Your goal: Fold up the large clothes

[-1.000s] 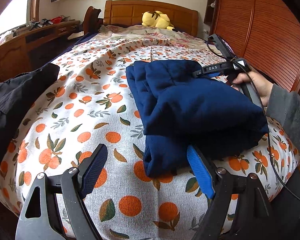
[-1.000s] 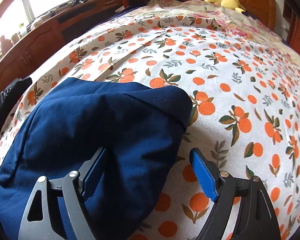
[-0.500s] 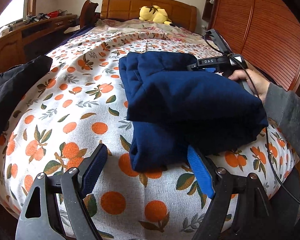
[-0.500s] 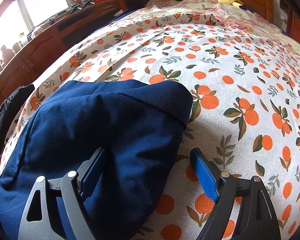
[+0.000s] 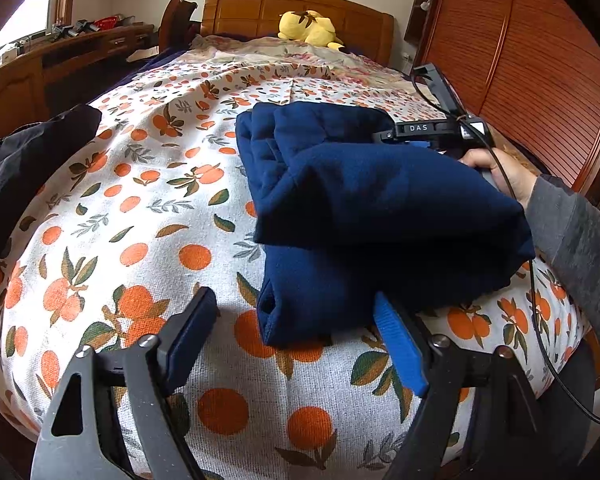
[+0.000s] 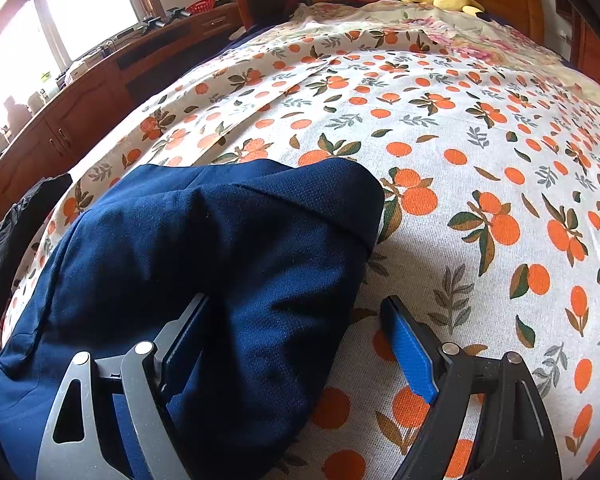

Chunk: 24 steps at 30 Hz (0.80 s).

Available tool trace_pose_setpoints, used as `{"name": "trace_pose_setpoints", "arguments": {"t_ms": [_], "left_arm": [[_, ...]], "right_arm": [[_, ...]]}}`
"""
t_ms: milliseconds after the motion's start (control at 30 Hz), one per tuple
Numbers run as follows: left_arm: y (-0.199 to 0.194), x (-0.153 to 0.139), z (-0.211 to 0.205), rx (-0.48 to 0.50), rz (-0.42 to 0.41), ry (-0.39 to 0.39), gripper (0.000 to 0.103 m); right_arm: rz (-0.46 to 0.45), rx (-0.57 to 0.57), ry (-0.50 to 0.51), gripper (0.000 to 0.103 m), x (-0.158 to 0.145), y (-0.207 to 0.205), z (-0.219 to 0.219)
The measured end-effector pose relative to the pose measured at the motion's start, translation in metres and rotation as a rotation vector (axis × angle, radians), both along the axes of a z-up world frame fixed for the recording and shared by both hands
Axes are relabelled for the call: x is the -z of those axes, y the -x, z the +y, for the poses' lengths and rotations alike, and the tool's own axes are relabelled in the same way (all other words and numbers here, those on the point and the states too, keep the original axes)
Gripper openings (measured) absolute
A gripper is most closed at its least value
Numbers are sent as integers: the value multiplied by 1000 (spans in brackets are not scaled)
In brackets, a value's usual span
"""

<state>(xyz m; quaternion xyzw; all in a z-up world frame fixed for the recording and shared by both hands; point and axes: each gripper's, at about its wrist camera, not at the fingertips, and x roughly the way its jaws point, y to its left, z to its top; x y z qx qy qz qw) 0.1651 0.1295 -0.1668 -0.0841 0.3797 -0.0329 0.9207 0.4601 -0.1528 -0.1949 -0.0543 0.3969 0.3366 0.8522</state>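
A folded navy garment (image 5: 372, 200) lies on the orange-print bedspread (image 5: 148, 216). My left gripper (image 5: 296, 344) is at its near corner with the jaws closing. That corner lies between the fingers; the blue right pad (image 5: 400, 348) is against the cloth and the left pad stands clear. My right gripper (image 6: 296, 344) is wide at the garment's (image 6: 220, 260) other side, its left finger (image 6: 180, 340) against the fabric and its right pad over bare bedspread. A person's hand (image 5: 496, 168) holds that gripper beyond the garment.
A black garment (image 5: 28, 160) lies at the bed's left edge. A yellow plush toy (image 5: 310, 28) sits by the wooden headboard (image 5: 292, 4). A wooden dresser (image 5: 20, 80) runs along the left, a slatted wardrobe (image 5: 520, 60) along the right. A cable (image 5: 540, 320) trails from the right gripper.
My left gripper's fingers have drawn slightly closer together around the garment's near corner. The garment and the right gripper stay as they were.
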Motion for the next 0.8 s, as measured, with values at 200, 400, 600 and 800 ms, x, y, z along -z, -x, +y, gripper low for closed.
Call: {"name": "trace_pose_setpoints", "arguments": {"t_ms": [200, 400, 600, 800], "left_arm": [[-4, 2, 0, 42, 13, 53, 55], [-3, 3, 0, 70, 12, 87, 30], [1, -9, 1, 101, -20, 104, 15], [9, -34, 10, 85, -97, 84, 12]], "right_arm": [[16, -3, -3, 84, 0, -1, 0], [-8, -60, -27, 35, -11, 13, 7], [-137, -19, 15, 13, -32, 35, 7], [-248, -8, 22, 10, -65, 68, 8]]}}
